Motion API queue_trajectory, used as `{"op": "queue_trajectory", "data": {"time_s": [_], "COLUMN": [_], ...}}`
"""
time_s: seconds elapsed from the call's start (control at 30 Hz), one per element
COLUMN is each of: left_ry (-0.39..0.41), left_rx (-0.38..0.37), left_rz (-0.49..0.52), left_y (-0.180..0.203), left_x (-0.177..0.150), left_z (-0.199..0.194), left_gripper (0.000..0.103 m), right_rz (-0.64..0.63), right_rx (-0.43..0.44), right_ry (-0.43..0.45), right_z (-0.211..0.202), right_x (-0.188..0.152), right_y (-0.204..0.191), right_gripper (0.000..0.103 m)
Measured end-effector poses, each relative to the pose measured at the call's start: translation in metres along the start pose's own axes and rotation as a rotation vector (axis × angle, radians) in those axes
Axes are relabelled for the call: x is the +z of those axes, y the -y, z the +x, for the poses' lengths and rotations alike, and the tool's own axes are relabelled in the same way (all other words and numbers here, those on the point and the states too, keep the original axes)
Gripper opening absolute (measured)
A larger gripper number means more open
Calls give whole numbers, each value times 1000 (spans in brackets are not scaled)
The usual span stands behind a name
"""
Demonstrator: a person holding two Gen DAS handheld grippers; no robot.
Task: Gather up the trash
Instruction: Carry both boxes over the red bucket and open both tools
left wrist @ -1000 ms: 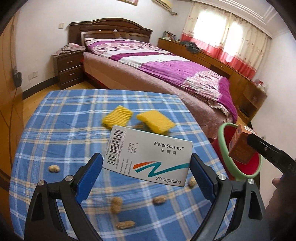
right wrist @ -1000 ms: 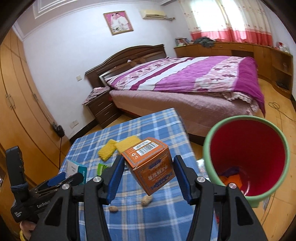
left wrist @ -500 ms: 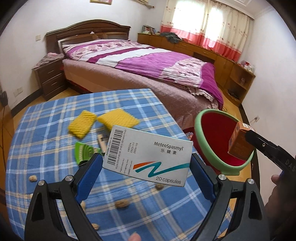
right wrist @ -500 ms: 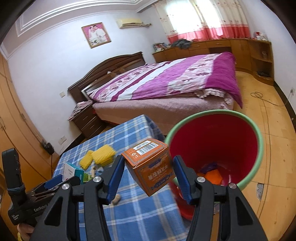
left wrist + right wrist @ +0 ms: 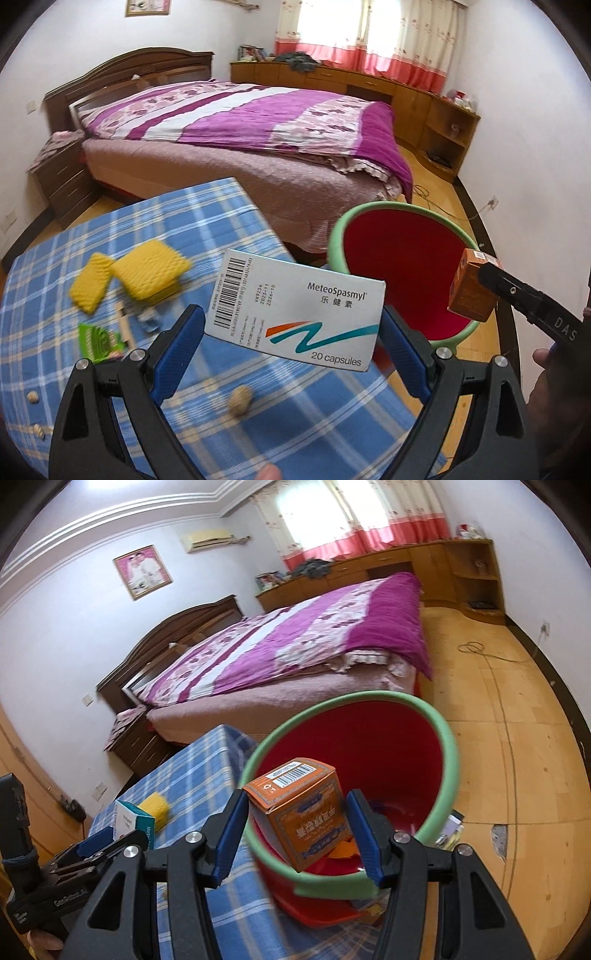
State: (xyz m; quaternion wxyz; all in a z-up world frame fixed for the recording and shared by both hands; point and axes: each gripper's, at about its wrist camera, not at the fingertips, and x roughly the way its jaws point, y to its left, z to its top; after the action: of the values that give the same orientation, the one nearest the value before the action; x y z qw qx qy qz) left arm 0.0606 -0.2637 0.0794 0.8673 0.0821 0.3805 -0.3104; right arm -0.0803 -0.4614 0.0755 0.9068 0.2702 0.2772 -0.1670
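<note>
Our right gripper [image 5: 297,832] holds the small orange cardboard box [image 5: 301,812] right above the red plastic bucket w/ green rim [image 5: 448,760], beside the table's right edge. Left gripper [image 5: 293,328] clamps the white flat medicine carton [image 5: 295,308], long axis across the jaws, bucket to its right, so the right is nearer.

- My left gripper [image 5: 291,332] is clamped on the white medicine box [image 5: 295,308], beside the red bin [image 5: 399,273].
- My right gripper [image 5: 295,834] pinches the orange box [image 5: 301,812] over that bin's mouth.

Purple-quilted bed [image 5: 236,125], wooden floor [image 5: 517,709], bright curtained window [image 5: 369,33].
</note>
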Motion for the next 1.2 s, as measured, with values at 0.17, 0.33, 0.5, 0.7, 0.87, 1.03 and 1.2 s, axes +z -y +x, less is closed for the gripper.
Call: {"op": "queue_trajectory", "data": {"time_s": [0.17,0.33,0.5,0.7,0.87,1.03,1.2], "left_ry": [-17,-31,-48,-51,-52,-70,-91], "left_rx": [-17,-28,-38,-53,-68,-110,-129], "left_rz": [34,52,67,85,118,137,173], "left_y": [20,34,43,52,64,76,87], "left_x": [5,8,9,11,12,13,9], "left_z": [19,35,47,57,64,75,84], "left_gripper": [93,93,93,93,93,93,94], "right_rz": [16,45,72,85,109,126,149], "right_rx": [-44,-58,-56,-29,-28,-37,-49], "right_ry": [-12,-21,-31,-5,19,32,34], "right_z": [12,22,29,24,16,10,8], "right_x": [6,8,7,9,11,12,12], "right_y": [23,39,50,55,59,66,75], "right_gripper": [59,59,59,73,74,74,75]}}
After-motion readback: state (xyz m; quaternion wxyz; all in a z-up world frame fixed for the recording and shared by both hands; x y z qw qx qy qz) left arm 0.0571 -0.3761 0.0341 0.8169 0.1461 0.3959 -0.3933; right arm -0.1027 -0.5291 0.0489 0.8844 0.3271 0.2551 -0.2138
